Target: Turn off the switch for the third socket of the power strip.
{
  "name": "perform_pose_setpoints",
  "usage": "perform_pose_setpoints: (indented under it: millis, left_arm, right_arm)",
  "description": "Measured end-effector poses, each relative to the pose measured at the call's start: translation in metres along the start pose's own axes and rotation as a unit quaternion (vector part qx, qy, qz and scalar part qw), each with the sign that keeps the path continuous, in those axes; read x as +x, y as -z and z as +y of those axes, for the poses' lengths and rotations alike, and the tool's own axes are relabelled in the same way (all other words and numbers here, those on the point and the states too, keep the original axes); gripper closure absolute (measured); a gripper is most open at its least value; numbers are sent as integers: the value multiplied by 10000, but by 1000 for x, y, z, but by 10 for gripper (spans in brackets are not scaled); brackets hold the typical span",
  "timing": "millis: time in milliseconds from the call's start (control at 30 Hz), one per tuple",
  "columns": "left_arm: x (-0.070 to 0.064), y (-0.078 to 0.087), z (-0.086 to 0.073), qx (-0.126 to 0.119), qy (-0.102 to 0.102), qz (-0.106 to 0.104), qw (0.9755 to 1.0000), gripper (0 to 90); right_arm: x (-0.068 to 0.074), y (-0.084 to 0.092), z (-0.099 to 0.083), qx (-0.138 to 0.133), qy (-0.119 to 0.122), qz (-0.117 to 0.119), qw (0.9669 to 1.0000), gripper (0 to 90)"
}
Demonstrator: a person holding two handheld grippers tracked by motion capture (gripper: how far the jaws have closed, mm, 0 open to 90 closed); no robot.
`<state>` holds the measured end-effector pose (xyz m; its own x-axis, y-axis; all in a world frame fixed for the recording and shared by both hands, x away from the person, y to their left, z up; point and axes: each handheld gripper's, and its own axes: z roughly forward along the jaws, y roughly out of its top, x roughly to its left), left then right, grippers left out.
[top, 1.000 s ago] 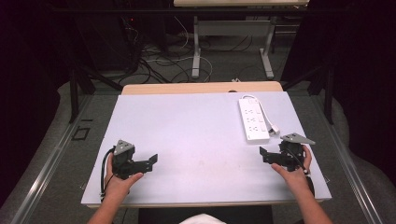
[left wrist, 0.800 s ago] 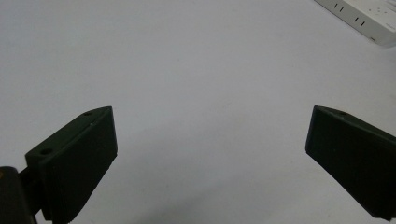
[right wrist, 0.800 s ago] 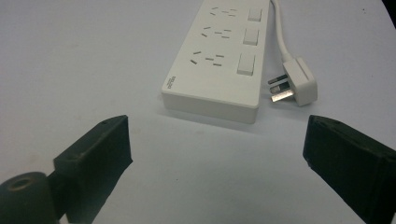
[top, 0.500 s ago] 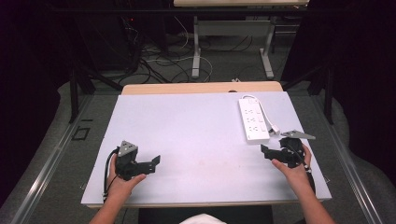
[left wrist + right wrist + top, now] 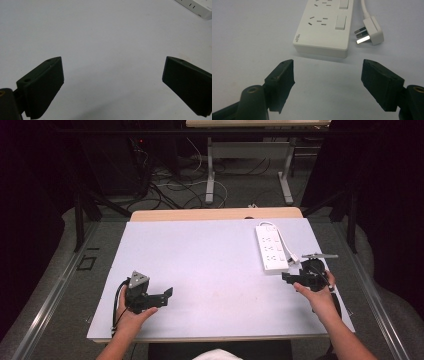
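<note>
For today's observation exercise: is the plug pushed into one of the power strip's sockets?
No: in the right gripper view the plug lies loose on the table beside the power strip, its bare pins showing.

Power strip (image 5: 325, 27) fronts right tool (image 5: 327, 82).

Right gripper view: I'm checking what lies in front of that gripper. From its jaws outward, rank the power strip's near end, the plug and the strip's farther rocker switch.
1. Power strip's near end, just ahead of the open jaws, centre.
2. Plug, ahead and to the right, prongs pointing at the strip.
3. Farther rocker switch, at the top edge.
</note>
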<state>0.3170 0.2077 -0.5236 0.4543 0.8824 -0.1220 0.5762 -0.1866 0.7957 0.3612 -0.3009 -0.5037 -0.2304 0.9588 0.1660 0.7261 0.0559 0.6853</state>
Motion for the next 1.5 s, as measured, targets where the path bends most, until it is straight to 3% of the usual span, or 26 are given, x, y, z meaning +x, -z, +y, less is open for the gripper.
perform_pose_setpoints:
  millis: [300,500,700,1133,1500]
  left_arm:
    - [0,-1,-1,-2,50,5,10000,44]
    - [0,-2,-1,-38,69,16,10000,48]
    - [0,-2,-1,-35,75,10,10000,54]
    - [0,-2,-1,-20,87,13,10000,62]
    - [1,-3,-1,6,74,19,10000,69]
  right_arm:
    - [-5,0,17,249,-147,129,9995,274]
    - [-10,-3,28,390,-64,75,9992,284]
    - [-14,-3,40,493,-169,44,9986,298]
    - [-23,-3,65,430,-396,-45,9983,300]
    - [-32,-17,77,496,-553,-162,9971,376]
